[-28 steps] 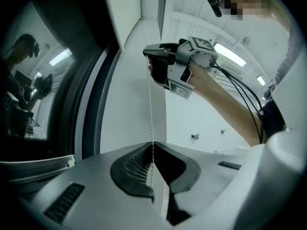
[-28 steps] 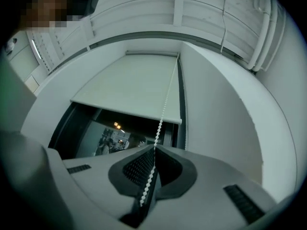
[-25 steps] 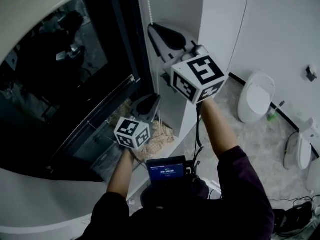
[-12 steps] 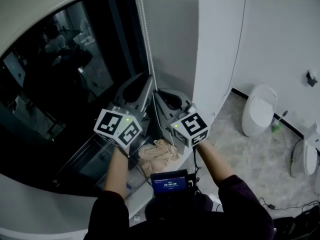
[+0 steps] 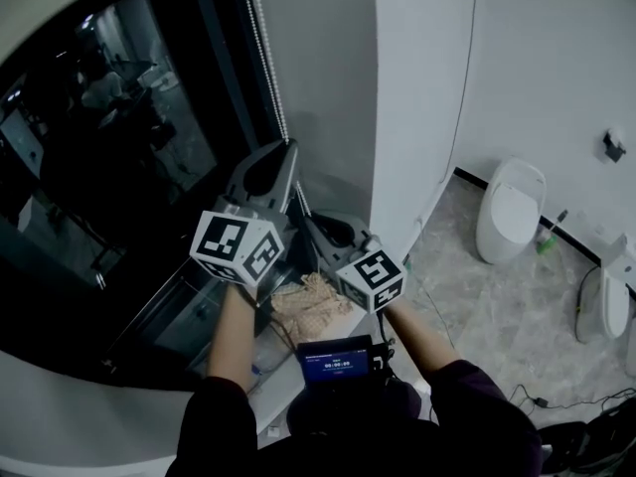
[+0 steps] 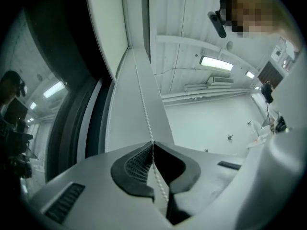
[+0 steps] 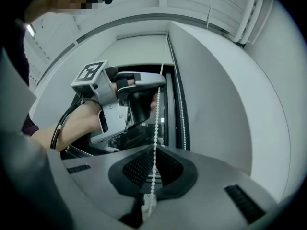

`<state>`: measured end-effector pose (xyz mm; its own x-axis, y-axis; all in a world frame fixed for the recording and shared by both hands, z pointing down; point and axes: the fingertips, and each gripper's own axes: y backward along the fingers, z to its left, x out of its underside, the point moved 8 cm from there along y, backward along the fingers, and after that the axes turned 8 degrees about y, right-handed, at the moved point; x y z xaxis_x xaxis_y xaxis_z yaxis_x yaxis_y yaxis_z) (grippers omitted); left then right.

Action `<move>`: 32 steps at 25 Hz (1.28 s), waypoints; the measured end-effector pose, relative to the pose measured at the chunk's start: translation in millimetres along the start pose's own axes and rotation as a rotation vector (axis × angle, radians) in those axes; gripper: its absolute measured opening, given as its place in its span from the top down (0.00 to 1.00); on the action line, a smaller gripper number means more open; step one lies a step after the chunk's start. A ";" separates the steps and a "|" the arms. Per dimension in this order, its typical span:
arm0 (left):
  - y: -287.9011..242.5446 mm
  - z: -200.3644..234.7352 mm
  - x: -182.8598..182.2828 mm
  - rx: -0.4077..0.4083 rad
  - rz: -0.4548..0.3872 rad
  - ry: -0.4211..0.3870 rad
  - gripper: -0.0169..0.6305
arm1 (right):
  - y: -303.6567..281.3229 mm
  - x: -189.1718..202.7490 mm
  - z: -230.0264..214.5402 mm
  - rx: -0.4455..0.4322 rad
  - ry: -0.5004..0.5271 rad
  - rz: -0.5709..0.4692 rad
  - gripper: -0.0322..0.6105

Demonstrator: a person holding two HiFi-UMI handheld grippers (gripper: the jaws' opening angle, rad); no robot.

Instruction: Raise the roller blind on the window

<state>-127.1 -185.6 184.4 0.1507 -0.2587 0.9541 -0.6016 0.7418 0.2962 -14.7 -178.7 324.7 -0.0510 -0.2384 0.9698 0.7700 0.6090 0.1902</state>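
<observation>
A white bead chain (image 5: 262, 48) hangs down the right edge of the dark window (image 5: 119, 167). My left gripper (image 5: 289, 148) is the higher one. In the left gripper view its pads (image 6: 139, 164) are shut on the bead chain (image 6: 145, 114), having just closed a little tighter. My right gripper (image 5: 306, 217) sits lower, beside the wall. It is shut on the same bead chain (image 7: 156, 121), which runs up to the left gripper (image 7: 159, 82); a slack bunch lies behind its pads. Above the glass a pale sheet (image 7: 134, 51) looks like the blind.
A white wall pillar (image 5: 417, 97) stands right of the window. A woven cloth (image 5: 313, 301) lies on the sill below the grippers. White toilets (image 5: 509, 212) stand on the floor at right, with cables (image 5: 561, 420) near them. A small screen (image 5: 341, 361) hangs at the person's chest.
My left gripper rose along the chain from below the right one to above it. My right gripper came down the chain to sill height.
</observation>
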 end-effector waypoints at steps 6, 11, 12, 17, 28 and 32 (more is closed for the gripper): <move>11.9 13.3 36.3 -0.033 0.076 0.012 0.95 | 8.1 -27.7 -22.3 0.029 -0.080 -0.074 0.93; 26.8 7.0 121.3 -0.031 0.230 0.111 0.95 | -4.4 -69.5 -46.1 0.035 -0.015 -0.132 0.90; 29.9 4.6 134.8 -0.028 0.257 0.124 0.95 | -10.4 -76.6 -48.1 0.024 0.000 -0.133 0.85; 44.9 -10.5 178.6 -0.007 0.350 0.161 0.95 | -41.2 -106.7 -42.3 0.001 0.046 -0.130 0.81; 64.3 -2.8 190.9 -0.043 0.368 0.219 0.95 | -45.0 -110.9 -37.3 0.058 0.152 -0.163 0.93; 70.9 8.7 161.5 -0.070 0.249 0.269 0.95 | -38.9 -94.5 -34.9 0.043 0.143 -0.141 0.93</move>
<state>-152.2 -180.2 359.1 0.2132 0.0997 0.9719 -0.5918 0.8047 0.0473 -17.7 -206.3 220.3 -0.0634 -0.4266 0.9022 0.7333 0.5933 0.3321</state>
